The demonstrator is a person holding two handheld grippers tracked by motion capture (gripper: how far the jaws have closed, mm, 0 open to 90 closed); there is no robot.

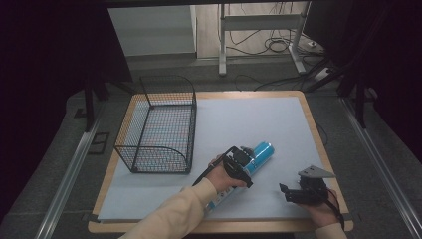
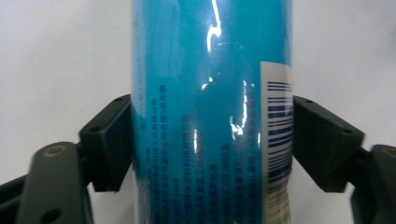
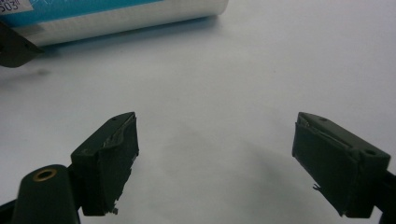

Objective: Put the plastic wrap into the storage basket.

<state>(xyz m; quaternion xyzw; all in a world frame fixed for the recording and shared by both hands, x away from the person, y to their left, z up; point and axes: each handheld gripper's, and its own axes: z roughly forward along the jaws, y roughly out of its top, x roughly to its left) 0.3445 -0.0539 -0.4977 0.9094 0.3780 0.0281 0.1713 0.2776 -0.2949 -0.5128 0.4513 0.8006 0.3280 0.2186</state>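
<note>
A blue spray can (image 1: pixel 262 151) with a white end lies slanted on the pale mat (image 1: pixel 249 114), near the front middle. My left gripper (image 1: pixel 247 159) reaches over it from the near side. In the left gripper view both black pads (image 2: pixel 109 142) press on the sides of the can (image 2: pixel 210 93), beside its barcode label, so my left gripper (image 2: pixel 212 140) is shut on it. My right gripper (image 1: pixel 286 192) rests low at the front right, apart from the can. Its jaws stand wide open over bare mat (image 3: pixel 215 154), with the can's white end (image 3: pixel 126 18) farther off.
A black wire basket (image 1: pixel 192 119) stands at the left of the mat, with nothing in it. The wooden table edge (image 1: pixel 318 134) frames the mat. Metal rails run along both sides, and a desk frame with cables stands beyond the far edge.
</note>
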